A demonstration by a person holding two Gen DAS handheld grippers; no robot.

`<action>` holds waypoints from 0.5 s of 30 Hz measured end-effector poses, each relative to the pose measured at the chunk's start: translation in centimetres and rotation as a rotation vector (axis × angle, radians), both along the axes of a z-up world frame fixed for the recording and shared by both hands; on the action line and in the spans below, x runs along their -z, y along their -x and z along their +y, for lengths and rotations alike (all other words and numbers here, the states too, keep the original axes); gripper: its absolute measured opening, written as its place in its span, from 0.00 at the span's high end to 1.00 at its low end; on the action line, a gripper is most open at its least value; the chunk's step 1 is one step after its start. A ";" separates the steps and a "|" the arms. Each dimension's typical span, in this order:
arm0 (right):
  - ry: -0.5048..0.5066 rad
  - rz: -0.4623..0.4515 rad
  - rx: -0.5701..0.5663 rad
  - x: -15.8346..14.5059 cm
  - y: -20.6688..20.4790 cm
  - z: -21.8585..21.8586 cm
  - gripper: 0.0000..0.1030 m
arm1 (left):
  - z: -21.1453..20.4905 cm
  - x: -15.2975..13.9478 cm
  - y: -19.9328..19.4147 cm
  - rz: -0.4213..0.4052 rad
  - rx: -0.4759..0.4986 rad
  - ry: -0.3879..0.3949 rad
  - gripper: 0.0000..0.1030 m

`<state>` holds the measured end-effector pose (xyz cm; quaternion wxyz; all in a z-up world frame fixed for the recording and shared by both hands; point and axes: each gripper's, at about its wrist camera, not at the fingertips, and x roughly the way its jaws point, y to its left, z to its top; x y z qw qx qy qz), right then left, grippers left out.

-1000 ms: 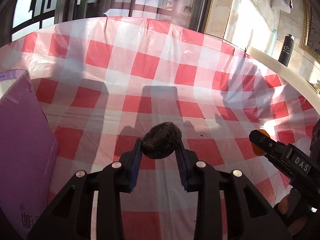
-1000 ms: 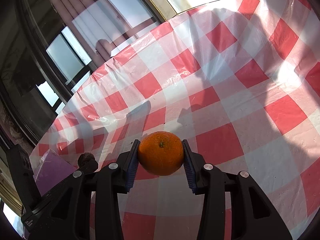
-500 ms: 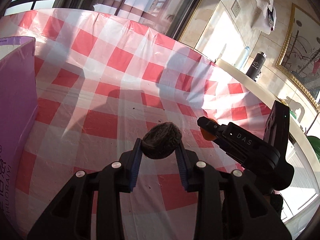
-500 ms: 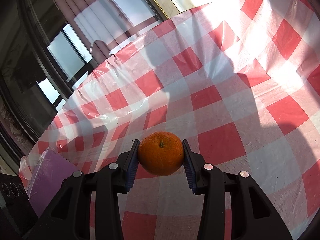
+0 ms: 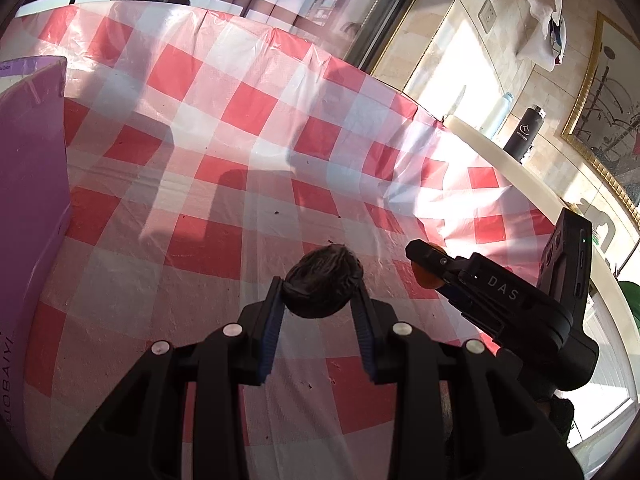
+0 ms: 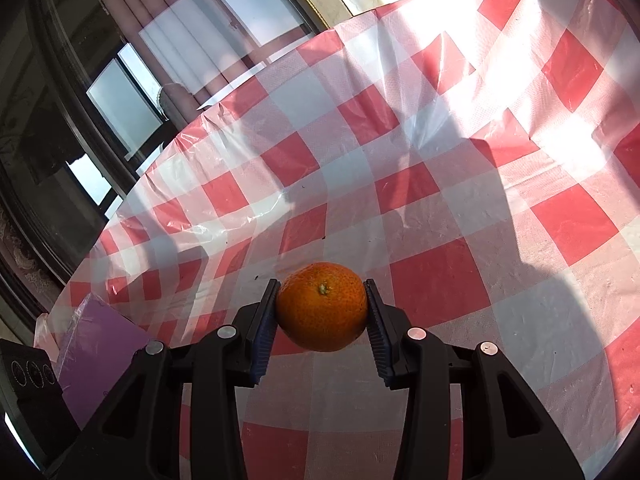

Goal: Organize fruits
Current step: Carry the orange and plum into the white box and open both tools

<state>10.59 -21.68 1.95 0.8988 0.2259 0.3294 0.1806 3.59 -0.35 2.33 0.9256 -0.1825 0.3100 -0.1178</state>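
Currently two fruits are carried clear above the checked tablecloth (image 5: 248, 112), one in each tool. A dark, wrinkled fruit (image 5: 322, 286) is clamped between the blue pads of the left gripper (image 5: 320, 308), while an orange (image 6: 322, 306) is gripped stem-up by the right gripper (image 6: 322, 312), its jaws pressed against both flanks. From the left wrist view the right tool is seen just to the right, with the orange's edge peeping past its tip. A purple box (image 5: 30, 200) stands at the far left of the cloth, and it is judged, not known, to be the place where the fruits are to be gathered. For a clean placement, each fruit would best be brought low over the chosen spot before the pads are eased apart, since both are round and could roll on the slick plastic. The two tools should be kept apart, one fruit being set down at a time, and squeezing should be kept light so the soft dark fruit is not bruised
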 end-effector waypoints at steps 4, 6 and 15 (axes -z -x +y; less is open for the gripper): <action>0.000 0.002 0.030 -0.2 0.3 -0.2 0.60 | 0.4 -0.2 0.3 -0.010 -0.002 0.026 0.67; -0.016 0.057 0.042 0.0 0.7 -0.2 0.60 | 0.4 -0.3 0.8 0.019 -0.017 0.012 0.67; -0.075 0.079 0.028 0.0 11.6 1.3 0.60 | 1.9 -0.8 9.5 0.040 -0.026 -0.141 0.67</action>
